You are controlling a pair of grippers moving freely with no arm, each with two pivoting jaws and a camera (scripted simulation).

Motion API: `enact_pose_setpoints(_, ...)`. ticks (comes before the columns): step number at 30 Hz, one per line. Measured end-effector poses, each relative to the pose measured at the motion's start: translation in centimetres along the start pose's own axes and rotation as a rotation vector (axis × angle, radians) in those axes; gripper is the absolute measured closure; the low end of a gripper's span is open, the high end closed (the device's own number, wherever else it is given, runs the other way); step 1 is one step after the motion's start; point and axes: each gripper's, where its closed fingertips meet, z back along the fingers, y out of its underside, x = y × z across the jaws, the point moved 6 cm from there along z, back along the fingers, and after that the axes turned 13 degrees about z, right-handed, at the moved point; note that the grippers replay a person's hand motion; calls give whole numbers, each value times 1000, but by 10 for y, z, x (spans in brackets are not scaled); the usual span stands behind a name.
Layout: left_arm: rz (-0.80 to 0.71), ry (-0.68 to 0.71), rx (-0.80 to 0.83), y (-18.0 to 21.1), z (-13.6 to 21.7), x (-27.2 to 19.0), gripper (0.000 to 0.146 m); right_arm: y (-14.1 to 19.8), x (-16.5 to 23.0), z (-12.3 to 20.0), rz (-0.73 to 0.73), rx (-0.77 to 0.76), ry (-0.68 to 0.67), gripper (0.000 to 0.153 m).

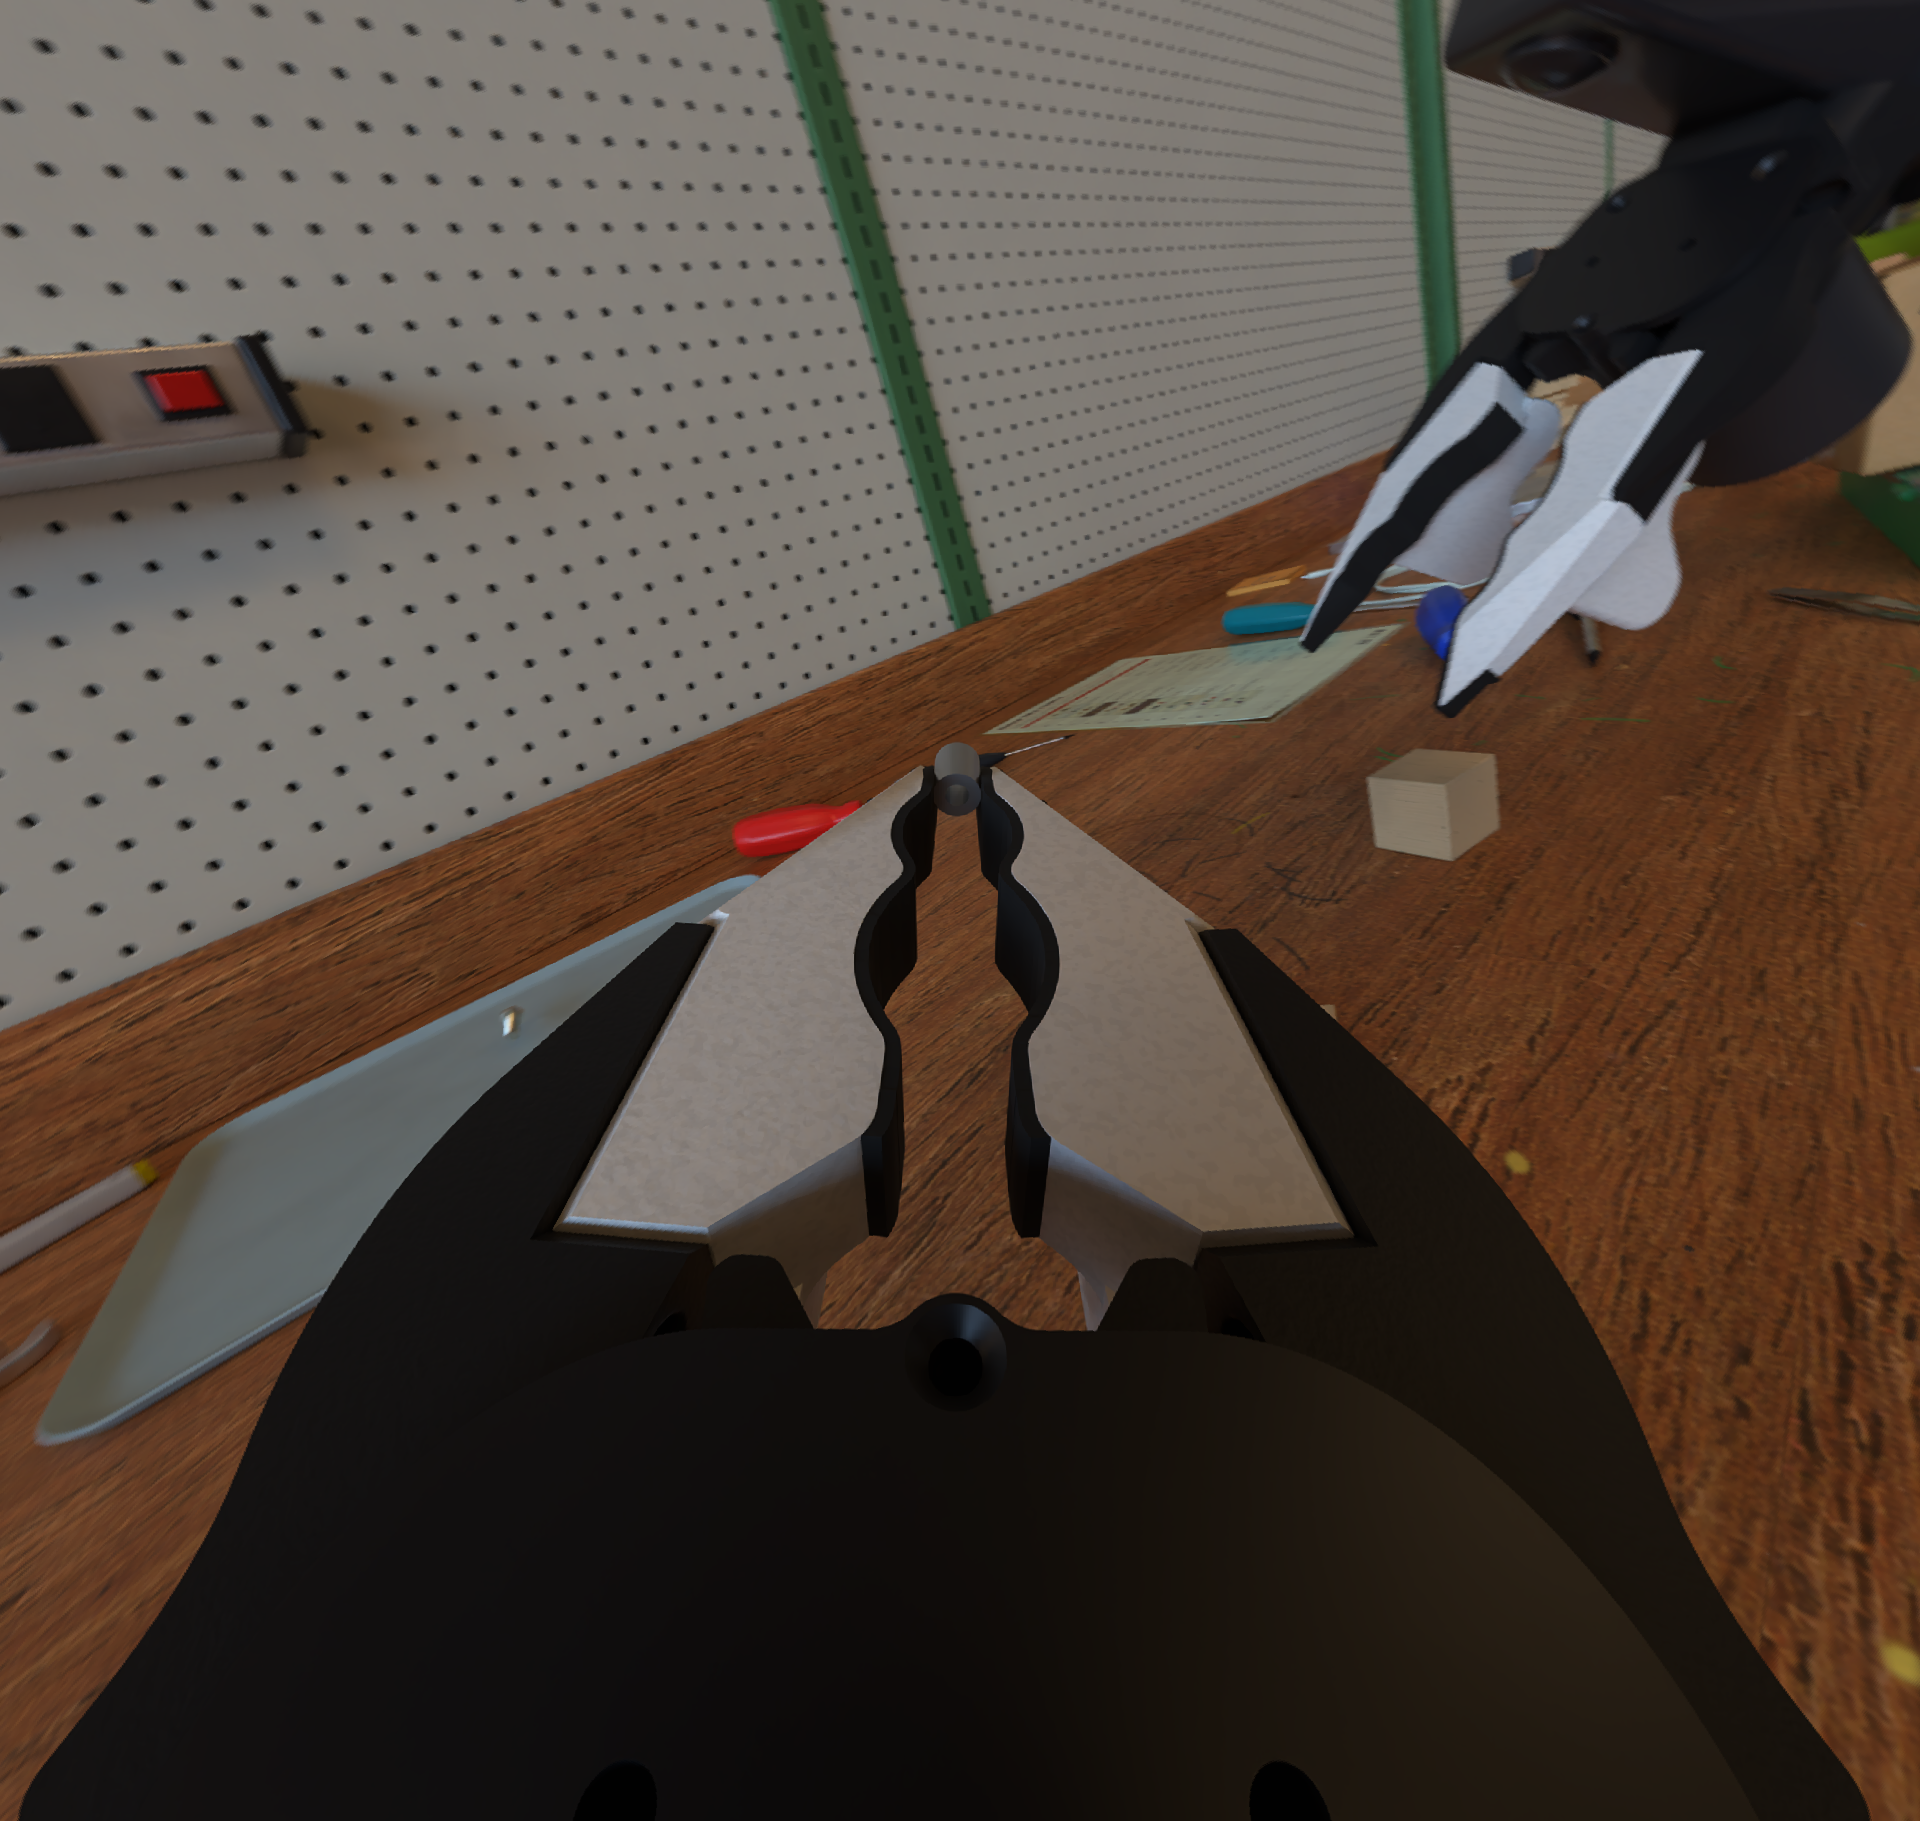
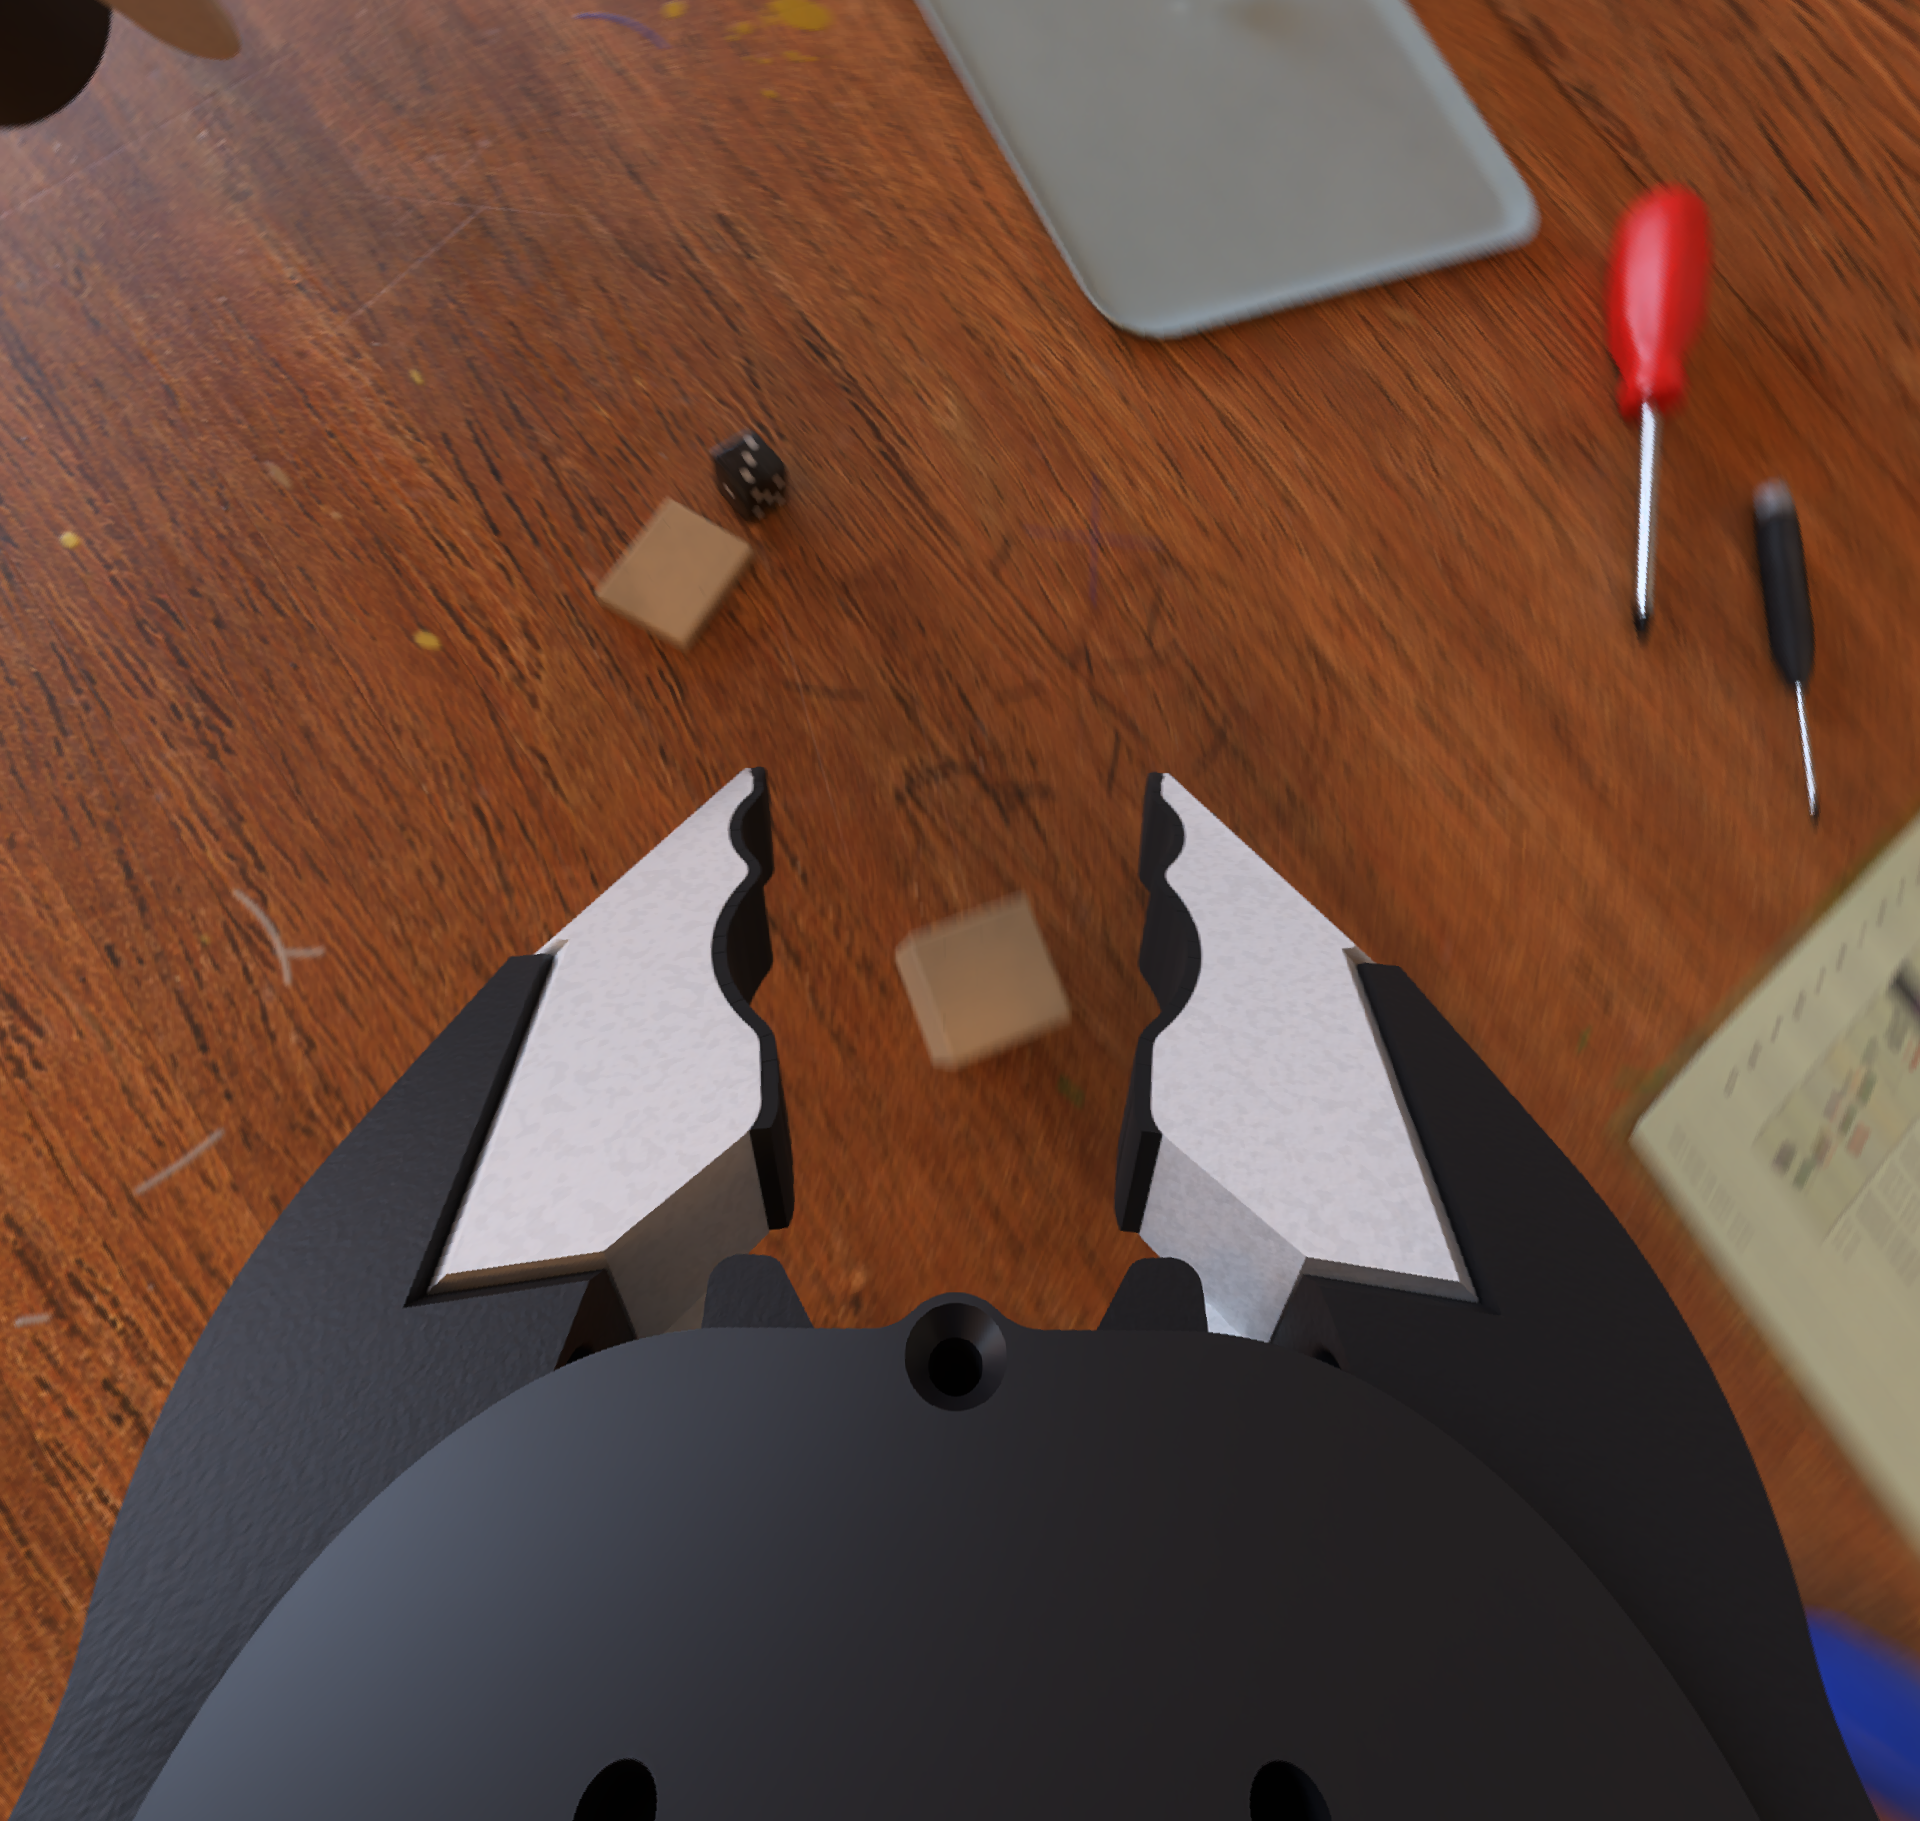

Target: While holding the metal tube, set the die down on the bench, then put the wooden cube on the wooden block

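My left gripper (image 1: 956, 803) is shut on a short grey metal tube (image 1: 954, 765), pinched at the fingertips above the bench. My right gripper (image 2: 956, 784) is open and empty. It hovers over a pale wooden cube (image 2: 982, 982), which lies on the bench between its fingers in the right wrist view. In the left wrist view the right gripper (image 1: 1384, 675) hangs above that cube (image 1: 1434, 803). A flat wooden block (image 2: 675, 571) lies farther on. A black die (image 2: 748, 475) rests on the bench just beside the block.
A grey tray (image 2: 1216, 109) lies beyond, also in the left wrist view (image 1: 312, 1231). A red screwdriver (image 2: 1652, 317), a black screwdriver (image 2: 1785, 608) and a printed sheet (image 2: 1808, 1148) lie to the right. A pegboard wall (image 1: 520, 213) with a power strip (image 1: 145, 415) backs the bench.
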Motion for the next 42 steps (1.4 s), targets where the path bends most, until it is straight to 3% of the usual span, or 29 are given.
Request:
enact_pose_setpoints(4, -31, 69, -9, 1, -8, -10, 139, 65, 16, 14, -152, 22, 45, 65)
enact_pose_setpoints(7, -74, 99, -6, 0, -8, -15, 139, 83, 26, 9, -82, 26, 33, 62)
enact_pose_setpoints(11, -138, 130, 10, 1, -9, -20, 139, 77, 24, -4, 76, 90, -61, 67)
enact_pose_setpoints(15, -151, 136, 22, 2, -9, -18, 139, 65, 11, -12, 183, 232, -154, 81)
enact_pose_setpoints(22, -142, 93, 41, 2, -7, 1, 139, 57, -5, -25, 325, 412, -257, 84)
enact_pose_setpoints(26, -135, 73, 49, 2, -5, 10, 139, 54, -6, -31, 315, 438, -350, 94)
enact_pose_setpoints(29, -132, 61, 49, 2, -4, 15, 139, 51, -4, -34, 309, 454, -351, 113)
enact_pose_setpoints(33, -132, 40, 41, 0, -3, 22, 139, 43, 3, -36, 166, 540, -266, 116)
enact_pose_setpoints(36, -113, 18, 21, 0, -2, 29, 139, 30, 10, -34, 7, 562, -126, 116)
enact_pose_setpoints(42, -107, 29, -13, -1, -7, 40, 139, -36, 38, -44, -222, 443, 33, 116)
